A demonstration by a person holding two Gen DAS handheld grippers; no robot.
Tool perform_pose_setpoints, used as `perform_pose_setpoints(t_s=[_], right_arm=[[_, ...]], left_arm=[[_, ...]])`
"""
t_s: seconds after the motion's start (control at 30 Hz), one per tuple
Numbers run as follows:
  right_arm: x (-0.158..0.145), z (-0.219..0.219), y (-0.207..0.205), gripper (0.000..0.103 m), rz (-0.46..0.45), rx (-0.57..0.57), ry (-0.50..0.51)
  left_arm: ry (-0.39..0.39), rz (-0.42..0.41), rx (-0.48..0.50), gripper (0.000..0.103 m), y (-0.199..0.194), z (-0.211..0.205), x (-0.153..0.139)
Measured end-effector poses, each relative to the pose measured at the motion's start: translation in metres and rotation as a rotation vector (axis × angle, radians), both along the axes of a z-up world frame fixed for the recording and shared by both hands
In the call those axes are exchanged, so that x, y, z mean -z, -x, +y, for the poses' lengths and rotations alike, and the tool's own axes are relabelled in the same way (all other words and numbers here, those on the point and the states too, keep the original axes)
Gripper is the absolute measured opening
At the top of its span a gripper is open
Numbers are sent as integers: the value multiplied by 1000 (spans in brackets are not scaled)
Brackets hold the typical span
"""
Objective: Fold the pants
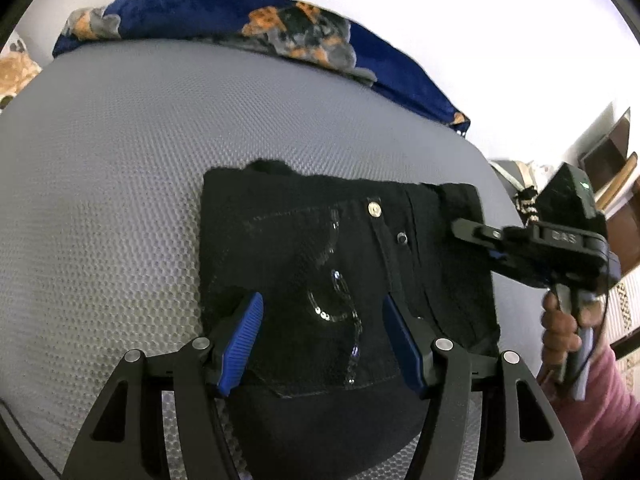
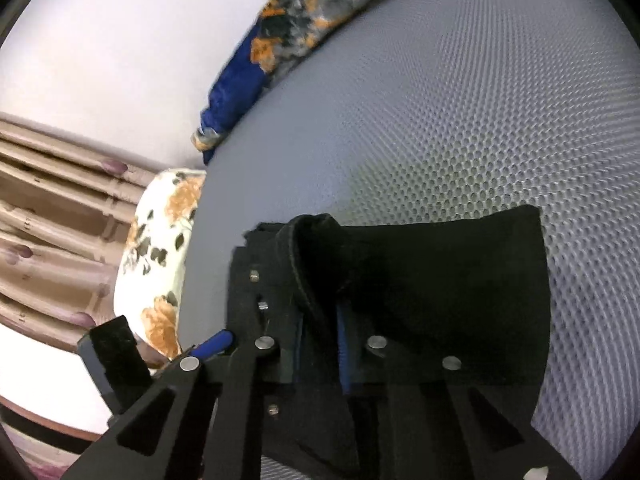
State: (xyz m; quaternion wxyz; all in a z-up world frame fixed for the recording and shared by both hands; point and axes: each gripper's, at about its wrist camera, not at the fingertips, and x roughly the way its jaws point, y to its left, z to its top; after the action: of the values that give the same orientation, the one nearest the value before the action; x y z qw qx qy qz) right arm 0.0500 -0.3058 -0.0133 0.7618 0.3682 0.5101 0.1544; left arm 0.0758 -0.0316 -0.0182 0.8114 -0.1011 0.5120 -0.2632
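Black jeans (image 1: 344,264) sat folded mid-mattress (image 1: 120,184); right gripper (image 2: 320,340) pinched the waistband, left gripper (image 1: 322,340) gaped empty, so that thin pinch could've slipped.

The right gripper (image 2: 320,340) pinches a raised fold of the black pants (image 2: 440,292), its blue pads nearly together on the cloth, over a grey mesh mattress (image 2: 460,120); a blue floral blanket (image 2: 256,76) lies beyond
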Motion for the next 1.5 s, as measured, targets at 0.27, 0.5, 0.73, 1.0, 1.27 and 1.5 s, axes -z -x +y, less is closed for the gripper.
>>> perform_pose_setpoints(t_s=[0.27, 0.5, 0.73, 1.0, 1.27, 1.5], right_arm=[[-44, -3, 27, 11, -49, 62, 70], [-40, -39, 40, 10, -24, 178, 114], [3, -65, 45, 9, 46, 233, 184], [7, -66, 43, 32, 91, 236, 184], [-7, -68, 84, 32, 96, 268, 163], [-5, -50, 113, 27, 130, 218, 152]], left_arm=[[27, -79, 26, 63, -2, -8, -29], [38, -93, 105, 63, -7, -29, -36], [-9, -31, 185, 63, -9, -52, -12], [-196, -45, 270, 63, -2, -76, 17], [-177, -5, 317, 63, 9, -68, 11], [-191, -22, 332, 63, 25, -70, 6]])
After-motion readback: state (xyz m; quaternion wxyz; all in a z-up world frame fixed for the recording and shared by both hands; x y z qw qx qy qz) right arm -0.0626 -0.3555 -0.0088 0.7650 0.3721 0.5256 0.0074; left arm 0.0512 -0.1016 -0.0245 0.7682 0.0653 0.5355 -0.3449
